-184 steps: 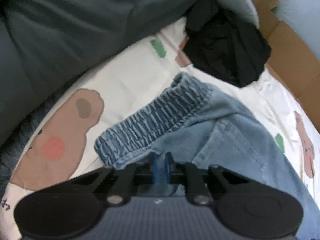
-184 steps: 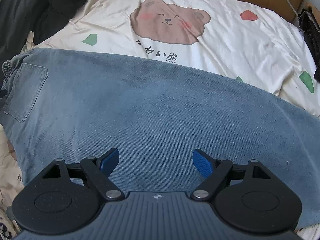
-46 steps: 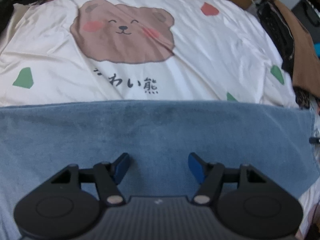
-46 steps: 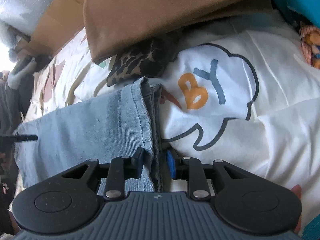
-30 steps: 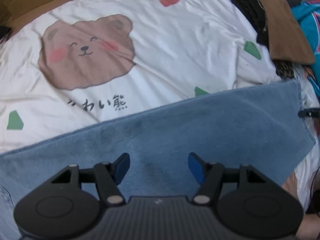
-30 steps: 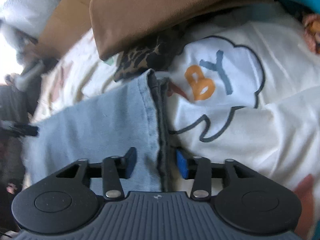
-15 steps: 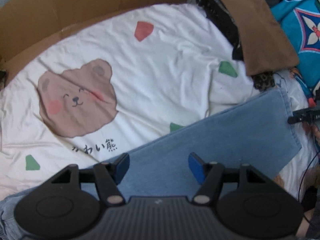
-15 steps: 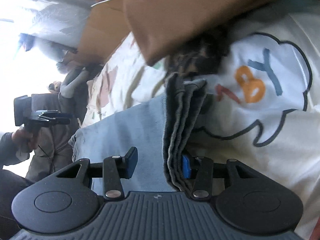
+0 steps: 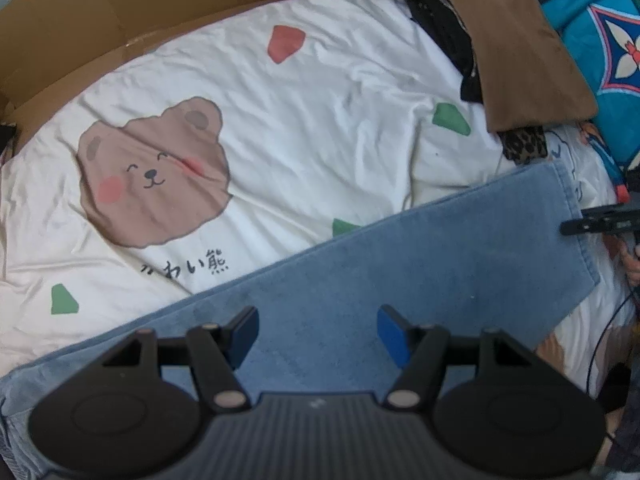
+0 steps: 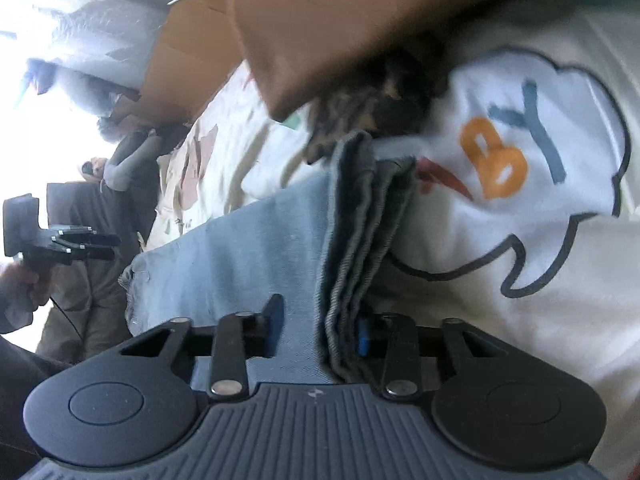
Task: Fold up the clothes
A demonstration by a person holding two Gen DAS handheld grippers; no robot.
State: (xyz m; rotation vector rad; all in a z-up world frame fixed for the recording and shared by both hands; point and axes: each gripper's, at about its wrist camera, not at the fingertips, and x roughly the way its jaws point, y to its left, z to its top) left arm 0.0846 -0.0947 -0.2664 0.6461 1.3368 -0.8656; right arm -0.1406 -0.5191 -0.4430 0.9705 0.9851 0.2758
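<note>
Denim jeans [image 9: 420, 276] lie stretched flat across a bed sheet [image 9: 320, 92] printed with a bear, seen from the left wrist. The left claw [image 9: 318, 330] hangs above the trouser leg with its jaws spread and nothing between them, apparently freed so the other hand can work the far end. A second earlier it sat closer to the cloth; more of the bed shows now.

From the right wrist, the right claw [image 10: 320, 326] has the bunched hem [image 10: 356, 256] of the jeans between its blue pads, which have just been closing on it, probably to lift that end over for a fold. Brown fabric [image 10: 340, 20] lies beyond. The hem lay flat a second ago.
</note>
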